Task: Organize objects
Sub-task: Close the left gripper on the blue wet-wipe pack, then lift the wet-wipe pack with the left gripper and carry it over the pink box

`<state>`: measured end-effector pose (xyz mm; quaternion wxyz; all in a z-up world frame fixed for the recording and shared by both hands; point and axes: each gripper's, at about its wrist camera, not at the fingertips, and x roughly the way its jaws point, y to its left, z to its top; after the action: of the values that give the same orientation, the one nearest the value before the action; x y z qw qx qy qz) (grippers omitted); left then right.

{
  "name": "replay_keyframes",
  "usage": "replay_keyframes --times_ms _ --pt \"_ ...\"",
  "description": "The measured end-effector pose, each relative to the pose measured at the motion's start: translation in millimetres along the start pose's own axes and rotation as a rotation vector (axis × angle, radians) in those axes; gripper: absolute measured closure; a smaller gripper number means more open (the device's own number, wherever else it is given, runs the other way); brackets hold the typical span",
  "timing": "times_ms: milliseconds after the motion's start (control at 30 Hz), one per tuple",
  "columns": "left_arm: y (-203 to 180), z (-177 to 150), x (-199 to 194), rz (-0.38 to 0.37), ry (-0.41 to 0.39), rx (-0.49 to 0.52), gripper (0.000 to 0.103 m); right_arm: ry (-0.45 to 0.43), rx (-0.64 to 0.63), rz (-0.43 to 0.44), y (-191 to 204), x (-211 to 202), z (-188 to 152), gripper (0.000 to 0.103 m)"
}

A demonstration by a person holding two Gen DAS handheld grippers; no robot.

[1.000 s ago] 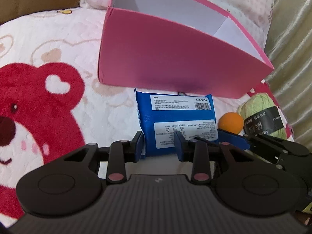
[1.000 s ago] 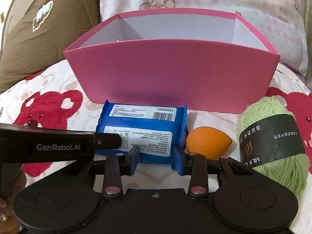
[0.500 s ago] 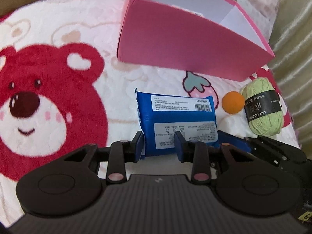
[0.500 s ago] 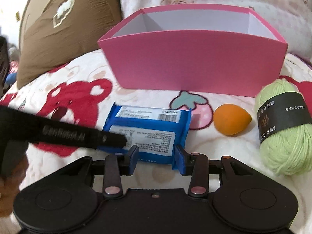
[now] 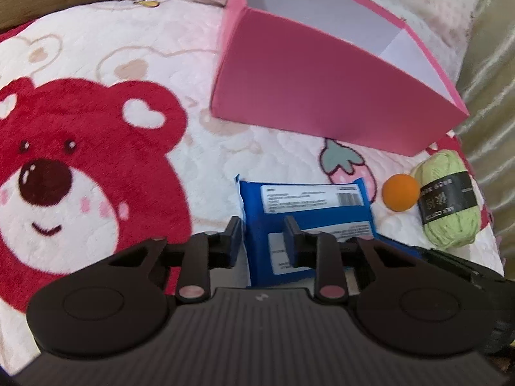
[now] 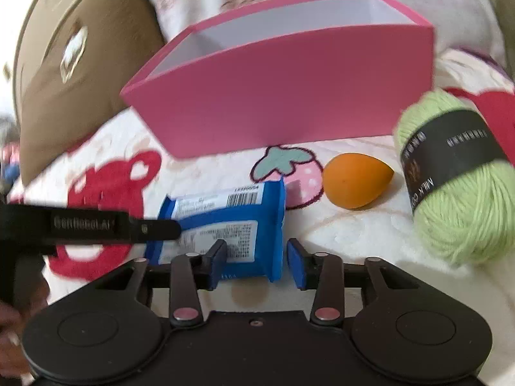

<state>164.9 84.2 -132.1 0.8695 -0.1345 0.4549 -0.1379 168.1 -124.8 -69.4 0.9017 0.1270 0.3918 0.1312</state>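
Observation:
A blue packet [image 5: 309,199] with white labels lies on the blanket in front of the pink box [image 5: 322,96]. My left gripper [image 5: 262,234] is shut on the packet's near left end. In the right wrist view one of its black fingers [image 6: 154,228] crosses the packet [image 6: 244,222]. My right gripper [image 6: 257,259] has the packet's right end between its blue pads. Its jaws are closing, and a thin gap still shows at the right pad. An orange sponge egg [image 6: 354,180] and a green yarn ball [image 6: 457,180] lie to the right.
The pink box [image 6: 289,90] stands open at the top, white inside. A brown cushion [image 6: 77,74] leans at the back left and a shiny curtain [image 5: 489,112] hangs at the right. The blanket shows a red bear [image 5: 74,167] and a strawberry print [image 5: 347,167].
Both grippers drew back from the pink box with the packet. The left jaws narrowed onto the packet. The right wrist view rolled, so the box now looks tilted, and its jaws narrowed.

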Motion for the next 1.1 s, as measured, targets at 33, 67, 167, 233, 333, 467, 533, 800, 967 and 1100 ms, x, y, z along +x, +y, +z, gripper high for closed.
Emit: replay_keyframes --times_ms 33,67,167,233,333,467,533,800,967,1100 --pt "-1.0 -0.1 -0.2 -0.008 -0.001 0.001 0.078 0.000 -0.014 -0.007 2.5 0.5 -0.2 0.069" --pt "-1.9 -0.4 0.0 -0.010 0.001 0.001 0.078 0.001 -0.039 -0.016 5.9 1.0 -0.7 0.070" --pt "-1.1 -1.2 -0.6 -0.017 0.005 -0.025 0.077 0.002 -0.062 -0.021 10.2 1.1 -3.3 0.070" --pt "0.5 -1.4 -0.7 -0.027 0.008 -0.043 0.077 0.005 -0.059 -0.014 9.2 1.7 -3.3 0.070" --pt "-2.7 -2.9 -0.9 -0.024 0.003 -0.028 0.076 0.010 -0.059 -0.009 7.6 2.6 -3.3 0.070" --pt "-11.6 -5.6 -3.1 -0.012 0.001 0.021 0.071 0.010 -0.113 -0.030 15.1 -1.4 -5.4 0.069" --pt "-12.6 -5.3 -3.1 -0.018 0.008 0.026 0.070 0.017 -0.148 -0.043 20.4 -4.1 -5.5 0.069" --pt "-18.4 -3.7 -15.7 -0.052 -0.010 0.034 0.070 0.036 -0.120 -0.047 18.6 -16.0 -2.6 0.068" --pt "-20.0 -2.3 -22.0 -0.089 -0.021 0.027 0.070 0.023 -0.160 -0.075 25.1 -27.5 -0.4 0.067" --pt "-22.8 -0.4 -28.9 -0.113 -0.039 0.019 0.070 0.023 -0.153 -0.076 24.2 -36.3 3.3 0.067"
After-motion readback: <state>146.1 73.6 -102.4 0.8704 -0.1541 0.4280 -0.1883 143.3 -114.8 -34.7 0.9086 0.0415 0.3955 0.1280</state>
